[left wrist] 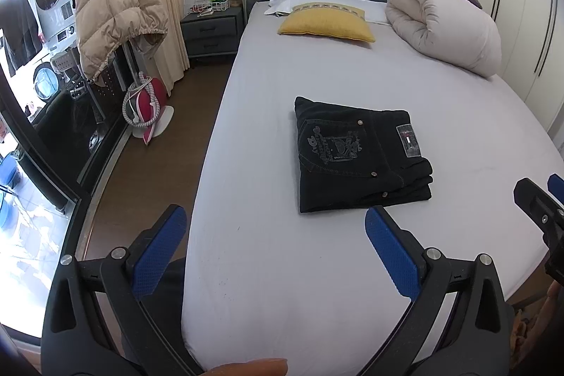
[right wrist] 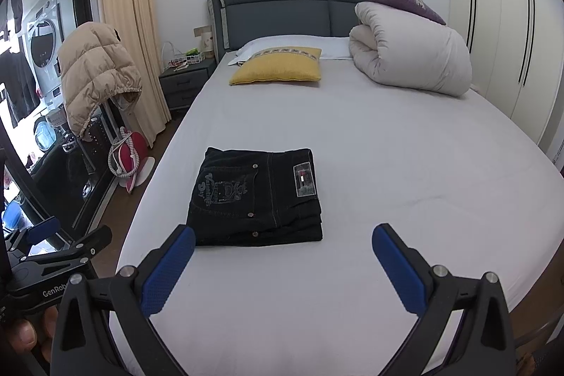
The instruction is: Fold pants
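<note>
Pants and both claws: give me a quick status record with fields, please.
pants: black pants folded into a compact rectangle, back pocket and label up
location: lying flat on the bed sheet, toward the foot end
left claw: open, holding nothing, apart from the pants
right claw: open, holding nothing, apart from the pants
nearby: yellow pillow and rolled duvet by the headboard

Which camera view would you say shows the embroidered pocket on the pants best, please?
The right wrist view: the pocket on the folded pants sits nearly square-on there, with its stitched lettering partly readable. The left wrist view also shows the pocket, but skewed, with the design harder to make out.
</note>
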